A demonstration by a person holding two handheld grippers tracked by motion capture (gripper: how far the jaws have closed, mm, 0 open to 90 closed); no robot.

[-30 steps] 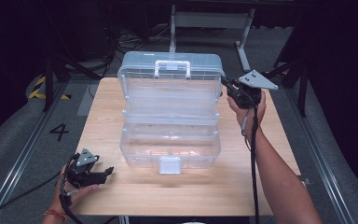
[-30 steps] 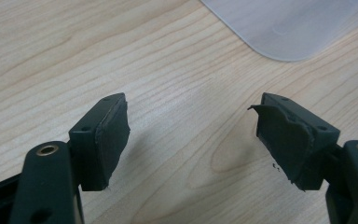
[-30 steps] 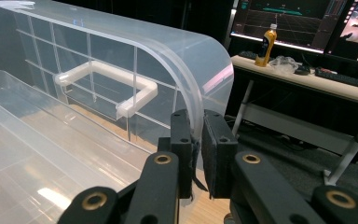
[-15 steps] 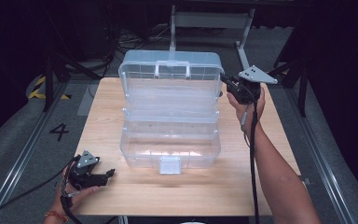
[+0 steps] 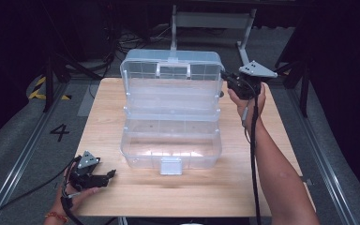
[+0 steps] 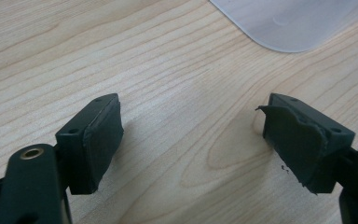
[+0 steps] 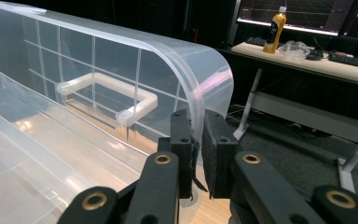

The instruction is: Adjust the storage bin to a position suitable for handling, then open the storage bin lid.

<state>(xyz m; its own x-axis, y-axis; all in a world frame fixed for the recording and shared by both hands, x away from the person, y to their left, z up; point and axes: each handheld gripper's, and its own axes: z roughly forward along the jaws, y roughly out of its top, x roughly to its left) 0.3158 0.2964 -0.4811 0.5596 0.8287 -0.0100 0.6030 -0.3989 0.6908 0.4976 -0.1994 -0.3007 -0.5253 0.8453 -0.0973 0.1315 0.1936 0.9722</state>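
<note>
The clear plastic box (image 5: pixel 171 117) stands open, long axis across the table (image 5: pixel 122 197), lid upright. The right gripper (image 5: pixel 225 76) pinches its lid (image 7: pixel 121 60); the left gripper (image 5: pixel 110 174) gapes empty, having just widened.

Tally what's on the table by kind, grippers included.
Clear plastic toolbox, lid open: 1
Left gripper, open: 1
Right gripper, shut on the lid's edge: 1
Total: 3
</note>
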